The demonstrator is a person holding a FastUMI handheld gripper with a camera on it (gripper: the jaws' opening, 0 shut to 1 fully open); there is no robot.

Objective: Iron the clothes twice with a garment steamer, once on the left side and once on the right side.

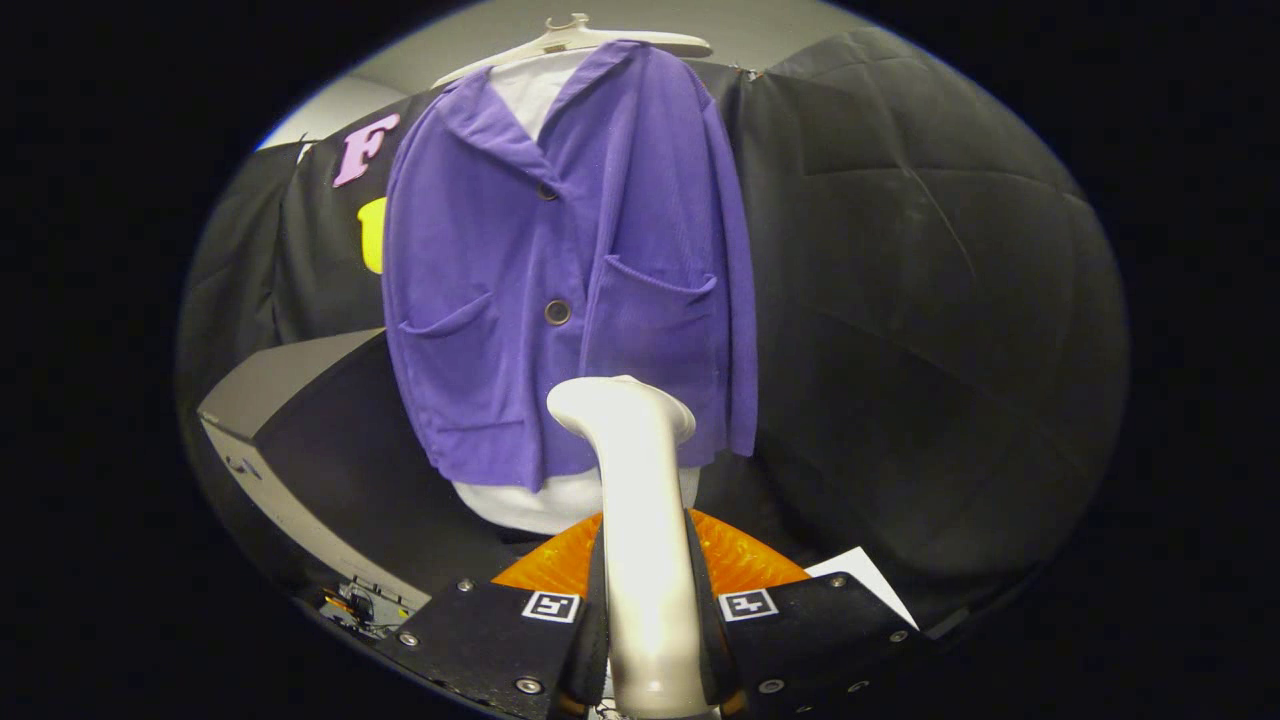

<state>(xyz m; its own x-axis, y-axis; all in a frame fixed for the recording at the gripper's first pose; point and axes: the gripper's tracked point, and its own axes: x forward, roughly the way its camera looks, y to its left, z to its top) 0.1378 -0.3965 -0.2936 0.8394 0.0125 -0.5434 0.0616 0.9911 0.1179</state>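
Note:
A purple jacket (570, 280) with two pockets and dark buttons hangs on a pale hanger (580, 42) over a white garment (545, 500), against the black booth wall. My gripper (648, 620) is shut on the handle of a cream garment steamer (635, 480), both fingers pressing its sides. The steamer's head points at the jacket's lower hem, near the middle and slightly right of the button line. Whether the head touches the cloth I cannot tell. An orange part (740, 565) of the steamer shows behind the handle, just above the fingers.
A grey table (280, 385) with a black cloth over it stands to the left below the jacket. A white sheet of paper (865, 580) lies to the right of the fingers. Black quilted cloth (920, 330) covers the wall on the right.

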